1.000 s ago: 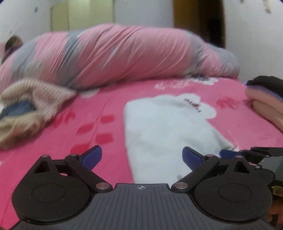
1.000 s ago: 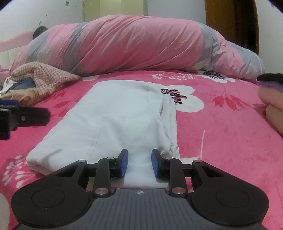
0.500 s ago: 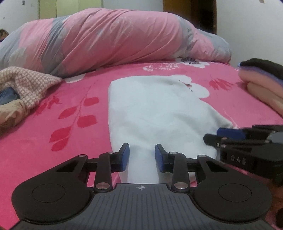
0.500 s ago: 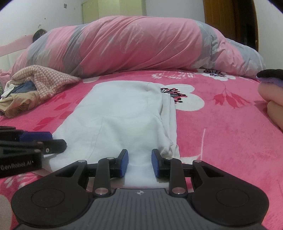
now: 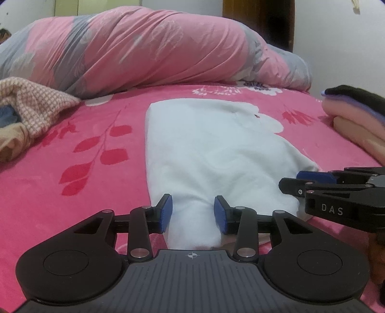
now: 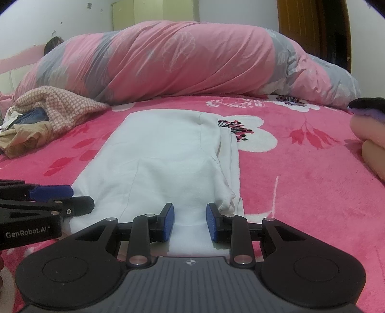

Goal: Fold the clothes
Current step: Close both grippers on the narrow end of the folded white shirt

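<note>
Both tongs, left tongs [image 5: 193, 214] and right tongs [image 6: 190, 221], pinch the near hem of the long white cotton garment [image 6: 168, 154] on the pink floral bed [image 6: 300, 173], probably to fold it over.

Left gripper [image 5: 193, 214] now closed on white garment [image 5: 211, 149].

Pink floral blanket [image 6: 300, 183] covers bed, red leaf sprigs at 9 o'clock, white blossom print at 1 o'clock. Rolled duvet [image 6: 182, 62] — pink and grey — lies across far edge, 12 o'clock. Wooden door [image 6: 312, 26] behind, 1 o'clock. Pale cabinet [image 6: 154, 12] against white wall [image 6: 48, 21], 11 o'clock. Dark rounded shape [image 6: 53, 43] past duvet's left end — too small to tell.
</note>
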The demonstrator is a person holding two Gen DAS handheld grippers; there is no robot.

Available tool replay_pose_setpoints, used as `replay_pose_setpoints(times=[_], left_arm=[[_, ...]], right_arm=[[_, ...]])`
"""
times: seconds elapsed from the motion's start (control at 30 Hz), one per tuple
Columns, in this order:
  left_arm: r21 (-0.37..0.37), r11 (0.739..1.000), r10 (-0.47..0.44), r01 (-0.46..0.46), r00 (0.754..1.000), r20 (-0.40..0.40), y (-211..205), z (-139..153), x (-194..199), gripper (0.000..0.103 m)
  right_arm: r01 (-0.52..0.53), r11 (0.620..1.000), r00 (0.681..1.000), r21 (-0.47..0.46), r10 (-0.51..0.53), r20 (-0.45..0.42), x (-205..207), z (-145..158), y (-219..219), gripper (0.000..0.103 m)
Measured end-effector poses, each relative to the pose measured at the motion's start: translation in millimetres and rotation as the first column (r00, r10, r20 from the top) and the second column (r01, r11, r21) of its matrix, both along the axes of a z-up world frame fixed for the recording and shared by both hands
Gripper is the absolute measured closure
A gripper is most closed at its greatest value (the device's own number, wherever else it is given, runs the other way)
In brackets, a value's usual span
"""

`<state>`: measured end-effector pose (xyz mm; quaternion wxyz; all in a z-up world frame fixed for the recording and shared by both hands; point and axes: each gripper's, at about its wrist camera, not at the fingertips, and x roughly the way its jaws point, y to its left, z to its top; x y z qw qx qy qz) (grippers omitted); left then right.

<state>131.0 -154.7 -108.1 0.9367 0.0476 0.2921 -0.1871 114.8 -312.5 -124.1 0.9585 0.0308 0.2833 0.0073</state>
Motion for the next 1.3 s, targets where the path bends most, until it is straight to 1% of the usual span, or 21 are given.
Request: replay_pose_setpoints(times=[0.17,0.23,0.27,0.3,0.37,0.43,0.57,0.7,0.77,0.93,1.0,1.3], left_arm=[[-0.023,1.0,-0.005,0.005,1.0,-0.002,2.7,-2.5,0.7,0.064],[-0.034,0.999,-0.006,0.006,1.0,-0.003,4.0,-3.3,1.1,0.064],[-0.042,0.999,-0.006,0.006,1.0,-0.004,5.0,-3.5,1.4,0.064],[-0.051,0.999,-0.005,0.005,1.0,-0.006,6.2,-3.7,1.5,0.063],[-0.077,0.997,0.001,-0.003,1.0,-0.02,9.7,-4.5,3.0,0.059],[-0.112,0.994,0.003,-0.007,0.999,-0.038,15.0,-5.9,5.3,0.058],[-0.147,0.989,0.002,-0.009,0.999,-0.051,19.4,-7.2,7.3,0.057],[-0.165,0.986,0.002,-0.012,0.998,-0.059,21.4,-7.8,8.1,0.055],[-0.172,0.985,0.006,-0.018,0.998,-0.068,22.8,-8.6,9.3,0.052],[-0.183,0.983,0.017,-0.032,0.997,-0.079,25.3,-6.4,9.0,0.049],[-0.178,0.983,0.02,-0.034,0.996,-0.081,25.6,-3.9,7.1,0.049],[-0.081,0.997,0.003,-0.007,0.999,-0.052,24.7,2.5,-15.0,0.049]], right_arm=[[0.012,1.0,0.998,-0.001,-0.012,0.061,-0.3,23.3,-2.0,0.073],[-0.002,0.998,0.998,-0.07,0.007,0.066,7.9,27.5,2.7,0.073],[-0.004,0.995,0.999,-0.1,0.009,0.053,12.6,25.5,3.1,0.073],[0.017,0.993,1.0,-0.113,-0.015,0.022,18.4,18.4,-0.5,0.073],[0.057,0.988,0.997,-0.14,-0.063,-0.038,29.6,4.4,-7.8,0.073],[0.094,0.994,0.994,-0.049,-0.097,-0.046,27.9,5.5,-22.8,0.073],[0.134,0.991,0.99,-0.007,-0.134,-0.035,19.1,12.6,-31.7,0.073],[0.167,0.981,0.985,0.097,-0.163,-0.052,13.2,1.5,-45.2,0.073],[0.168,0.977,0.985,0.13,-0.162,-0.053,13.7,-0.2,-50.6,0.073],[0.167,0.981,0.986,0.098,-0.163,-0.046,14.0,-0.6,-45.1,0.072],[0.166,0.981,0.986,0.102,-0.162,-0.043,13.6,-0.8,-45.5,0.072],[0.163,0.975,0.986,0.154,-0.159,-0.04,12.0,-1.8,-52.3,0.071]])
